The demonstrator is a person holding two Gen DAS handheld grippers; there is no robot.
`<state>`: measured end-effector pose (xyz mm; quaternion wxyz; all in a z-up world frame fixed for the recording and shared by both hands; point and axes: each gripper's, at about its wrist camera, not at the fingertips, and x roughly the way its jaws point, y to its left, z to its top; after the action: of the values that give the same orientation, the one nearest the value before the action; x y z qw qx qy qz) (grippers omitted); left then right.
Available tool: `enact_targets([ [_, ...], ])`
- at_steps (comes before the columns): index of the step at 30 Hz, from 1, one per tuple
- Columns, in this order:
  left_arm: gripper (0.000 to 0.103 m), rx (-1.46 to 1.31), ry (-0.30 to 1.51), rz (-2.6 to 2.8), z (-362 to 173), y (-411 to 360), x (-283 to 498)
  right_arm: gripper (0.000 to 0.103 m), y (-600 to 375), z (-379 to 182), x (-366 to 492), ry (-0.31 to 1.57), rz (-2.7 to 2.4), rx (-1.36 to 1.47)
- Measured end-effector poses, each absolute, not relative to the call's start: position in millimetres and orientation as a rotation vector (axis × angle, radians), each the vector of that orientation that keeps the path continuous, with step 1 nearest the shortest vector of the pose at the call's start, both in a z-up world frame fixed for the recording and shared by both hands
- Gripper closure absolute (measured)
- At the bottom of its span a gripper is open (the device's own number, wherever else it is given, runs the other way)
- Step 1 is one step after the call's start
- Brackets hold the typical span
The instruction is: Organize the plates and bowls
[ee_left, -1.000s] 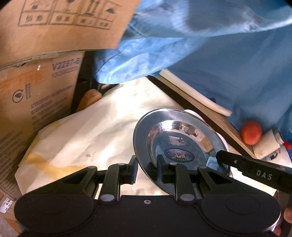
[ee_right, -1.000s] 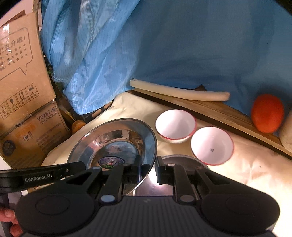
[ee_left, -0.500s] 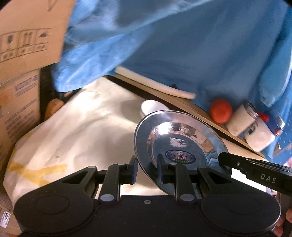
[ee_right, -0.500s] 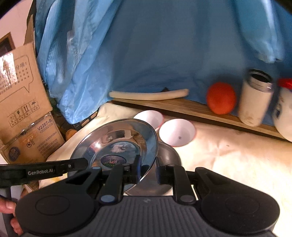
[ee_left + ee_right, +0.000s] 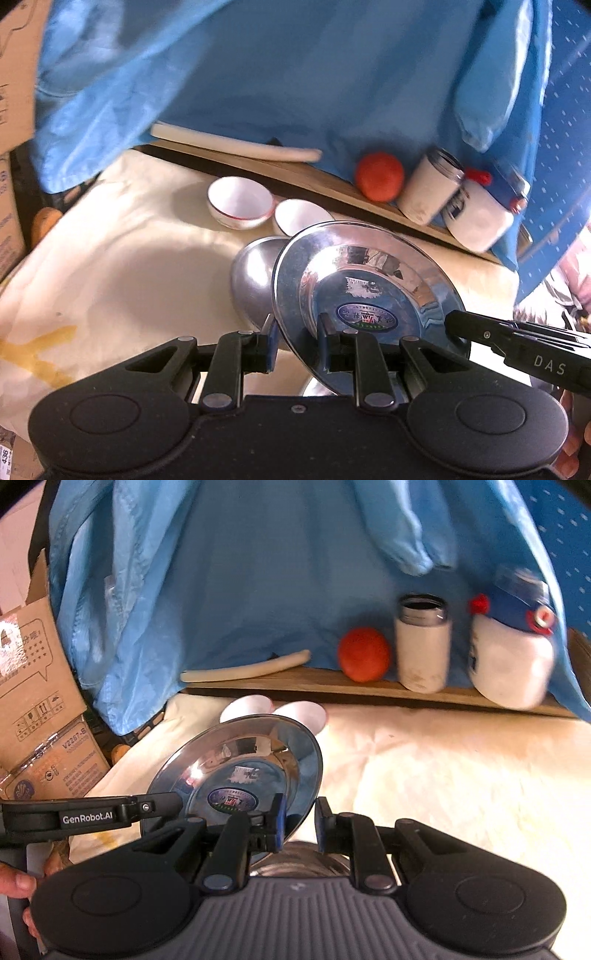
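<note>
Both tongs grip one steel plate (tilted).

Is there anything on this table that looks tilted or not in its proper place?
The steel plate is tilted in the air, because the left gripper and the right gripper pinch opposite sides of its rim. Under it lies a second steel dish. Nothing is spilled or broken.

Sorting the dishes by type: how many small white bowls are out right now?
2. One white bowl with a red rim sits on the cream cloth; the second white bowl sits beside it, partly hidden behind the lifted steel plate. Others may be hidden.
</note>
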<state>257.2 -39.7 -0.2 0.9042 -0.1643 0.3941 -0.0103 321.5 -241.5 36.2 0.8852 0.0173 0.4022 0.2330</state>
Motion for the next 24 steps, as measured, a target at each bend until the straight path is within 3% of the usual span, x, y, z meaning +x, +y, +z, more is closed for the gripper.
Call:
enact_targets([
  [24, 0.080, -0.191, 0.964, -0.226, -22.4, -78.9, 247.0, 0.084, -291.1, 4.6, 275.7, 0.957, 0.425, 0.093],
])
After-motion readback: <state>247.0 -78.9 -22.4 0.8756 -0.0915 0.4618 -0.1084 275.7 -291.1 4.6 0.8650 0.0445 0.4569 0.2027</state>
